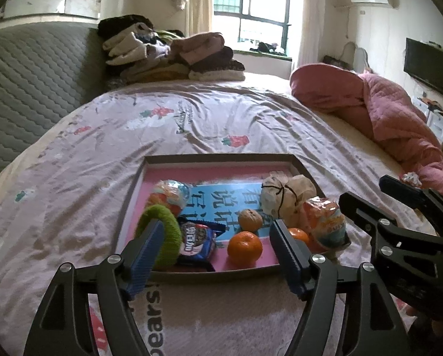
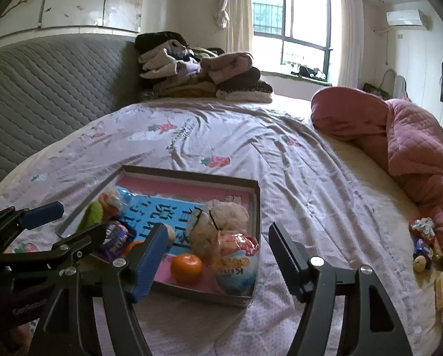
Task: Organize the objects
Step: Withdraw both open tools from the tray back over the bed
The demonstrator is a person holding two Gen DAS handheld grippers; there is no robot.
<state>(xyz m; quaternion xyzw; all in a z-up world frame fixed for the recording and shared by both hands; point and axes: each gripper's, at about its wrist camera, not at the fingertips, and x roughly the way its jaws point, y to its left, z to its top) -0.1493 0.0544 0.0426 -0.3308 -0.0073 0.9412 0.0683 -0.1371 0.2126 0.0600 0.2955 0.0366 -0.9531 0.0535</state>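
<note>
Step in hand: likely between placements, with most snacks already gathered in the shallow box (image 1: 306, 172) on the bedsheet (image 1: 191, 118).
Box contents: mandarin (image 1: 245, 247), walnut (image 1: 250, 220), cookie pack (image 1: 196, 241), green knitted ring (image 1: 159, 231), tied cloth bundle (image 1: 286, 192), egg-shaped sweets (image 2: 236, 262).
Left gripper (image 1: 218, 255): jaws spread, nothing between them, above the box's near edge.
Right gripper (image 2: 218, 264): jaws released, empty, over the box's right corner.
Next move: probably reaching right for the small wrapped items (image 2: 423, 243).
In the way: pink quilt (image 2: 414, 154) crowding those items; folded clothes (image 2: 203, 71) well apart.
</note>
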